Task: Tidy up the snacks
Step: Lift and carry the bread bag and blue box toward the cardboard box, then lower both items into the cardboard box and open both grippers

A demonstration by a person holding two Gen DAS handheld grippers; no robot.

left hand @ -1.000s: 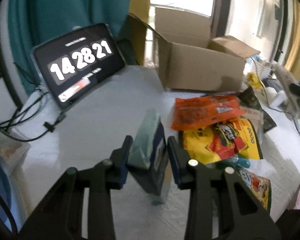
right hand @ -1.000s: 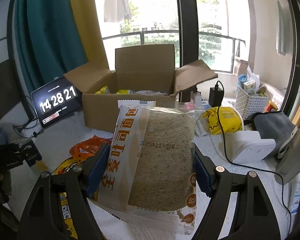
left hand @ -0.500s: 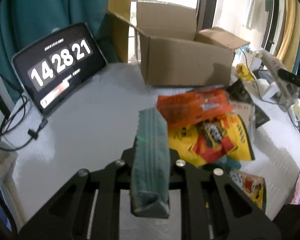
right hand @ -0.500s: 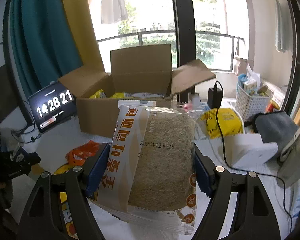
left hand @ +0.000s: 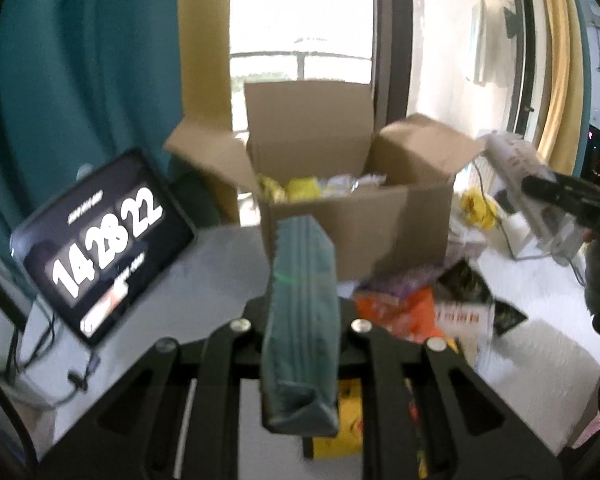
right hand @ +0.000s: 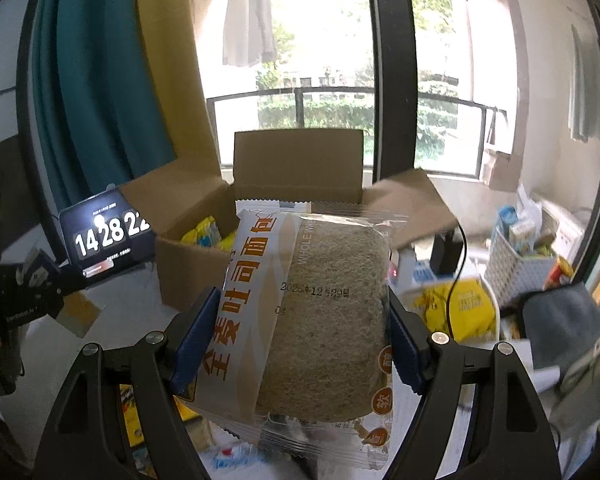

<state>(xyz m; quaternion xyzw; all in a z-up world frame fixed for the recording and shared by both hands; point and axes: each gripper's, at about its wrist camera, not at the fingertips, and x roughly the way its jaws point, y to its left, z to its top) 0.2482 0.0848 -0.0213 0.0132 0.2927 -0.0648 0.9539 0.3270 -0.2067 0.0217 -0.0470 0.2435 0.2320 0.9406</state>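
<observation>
Pinching tight, left gripper clamps a teal snack packet edge-on, lifted before the open cardboard box. Right gripper spread wide, squeezing a bread pack near that box.

Teal packet, brown cardboard box, white-and-orange bread wrapper, blue-padded tongs

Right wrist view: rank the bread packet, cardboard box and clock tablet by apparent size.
1. bread packet, though nearness to the camera inflates it
2. cardboard box, partly hidden behind it
3. clock tablet
</observation>
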